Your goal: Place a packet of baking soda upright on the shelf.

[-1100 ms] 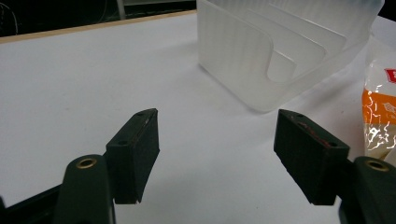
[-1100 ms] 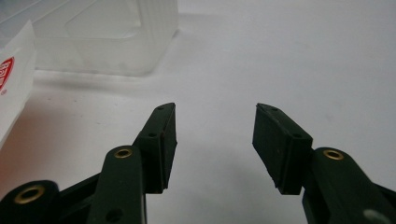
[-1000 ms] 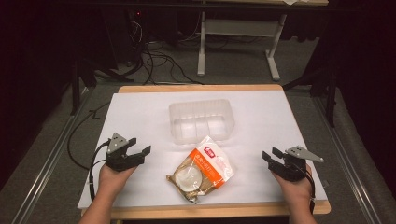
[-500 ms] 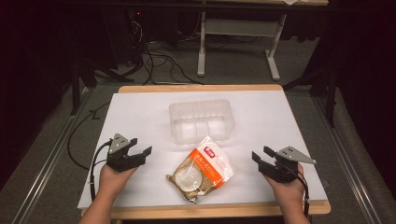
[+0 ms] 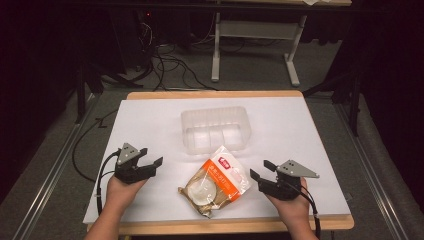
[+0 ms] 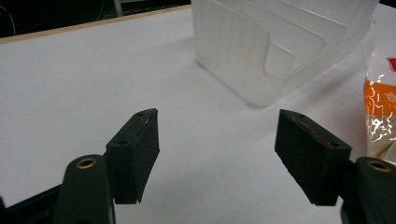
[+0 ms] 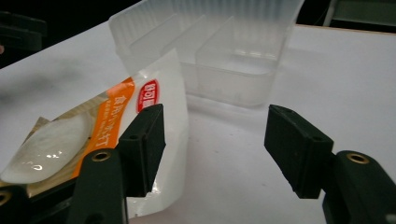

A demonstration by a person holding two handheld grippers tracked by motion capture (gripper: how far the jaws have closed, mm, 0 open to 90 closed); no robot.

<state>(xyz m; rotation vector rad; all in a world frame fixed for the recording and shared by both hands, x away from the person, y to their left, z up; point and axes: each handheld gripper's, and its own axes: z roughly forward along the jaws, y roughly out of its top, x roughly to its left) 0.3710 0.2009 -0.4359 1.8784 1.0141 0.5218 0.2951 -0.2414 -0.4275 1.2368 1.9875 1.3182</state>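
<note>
A sealed orange-and-white food packet lies flat near the table's front edge, one corner toward a clear plastic bin with inner dividers. My right gripper hovers just right of the packet, open; its jaws have just been opening and hold nothing. One fingertip overlaps the packet's edge in the right gripper view. My left gripper rests open to the packet's left, pointed toward the bin, nothing between its jaws. The packet's edge shows at the right of the left gripper view.
The white table top has a wooden rim. Beyond it lie black cables on the floor and a white table frame. Metal rails run along both sides.
My right gripper has slid left toward the packet and its jaws have spread wider. The left gripper, packet and bin have stayed put.
</note>
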